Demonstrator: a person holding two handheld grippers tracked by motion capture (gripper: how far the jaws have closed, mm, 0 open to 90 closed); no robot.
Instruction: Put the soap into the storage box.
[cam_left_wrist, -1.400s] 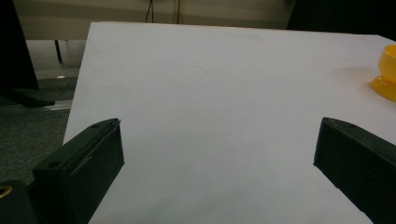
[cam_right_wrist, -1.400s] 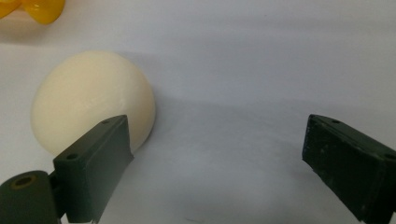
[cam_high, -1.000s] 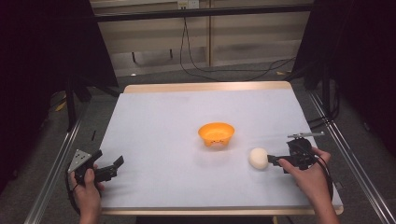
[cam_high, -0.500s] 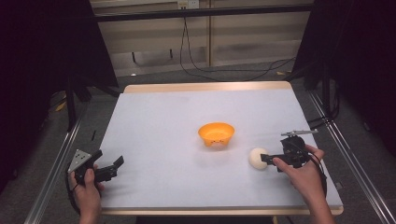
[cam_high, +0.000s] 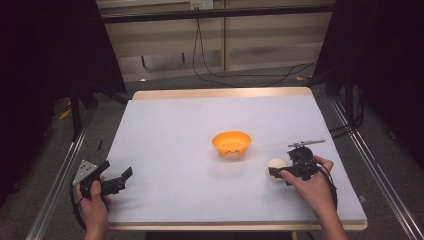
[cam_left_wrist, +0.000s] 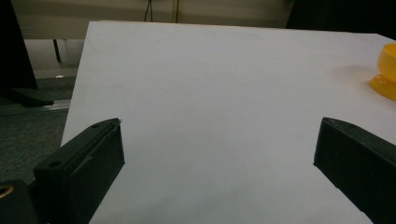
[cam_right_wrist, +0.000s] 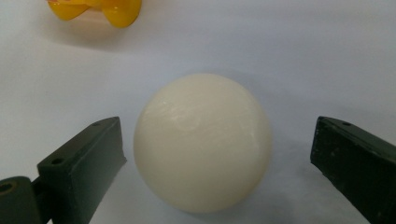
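Right hand-held gripper spread around one cream ball; one orange bowl.

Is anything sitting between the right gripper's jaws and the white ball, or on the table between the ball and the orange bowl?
Nothing visible. The right gripper has its jaws open on either side of the smooth cream-white ball, gaps showing both sides. Bare white tabletop lies between ball and small orange plastic bowl.

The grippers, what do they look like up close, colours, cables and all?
Both are black handheld tools. The left gripper carries a grey three-cornered plate on top; its two jaws are blocky black slabs with small screw holes. The right gripper has a thin grey bar above it and a black cable looping by the wrist. No sleeves show.
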